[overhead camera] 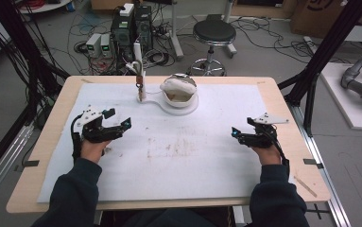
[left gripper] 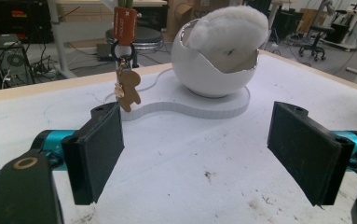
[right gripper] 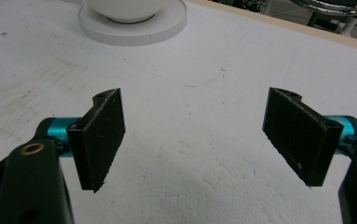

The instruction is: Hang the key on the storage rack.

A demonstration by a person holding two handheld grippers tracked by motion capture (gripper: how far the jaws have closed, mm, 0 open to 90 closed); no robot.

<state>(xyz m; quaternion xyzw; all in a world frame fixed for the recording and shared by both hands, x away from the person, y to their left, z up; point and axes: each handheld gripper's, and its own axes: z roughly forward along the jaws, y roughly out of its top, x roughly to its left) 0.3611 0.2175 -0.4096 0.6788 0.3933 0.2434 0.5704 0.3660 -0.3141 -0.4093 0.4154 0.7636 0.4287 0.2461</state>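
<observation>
A white egg-shaped shell (overhead camera: 180,91) with a fluffy white lining stands on a flat white base (overhead camera: 184,108) at the back middle of the table. Beside it a thin white post (overhead camera: 138,61) carries a hanging key ring with a brown gingerbread-man charm (left gripper: 129,90) and an orange tag (left gripper: 124,25). My left gripper (overhead camera: 121,124) rests open at the table's left, jaws wide apart and pointing toward the shell (left gripper: 220,56). Over on the table's right my right gripper (overhead camera: 236,133) stands open too, nothing between its pads (right gripper: 102,135), the base's edge (right gripper: 134,32) ahead.
A white foam mat (overhead camera: 169,156), smudged brown in the middle, covers the wooden table (overhead camera: 51,137). Beyond the far edge stand a black stool (overhead camera: 213,33), computer towers (overhead camera: 131,26) and loose cables. Black frame posts (overhead camera: 327,45) flank the table.
</observation>
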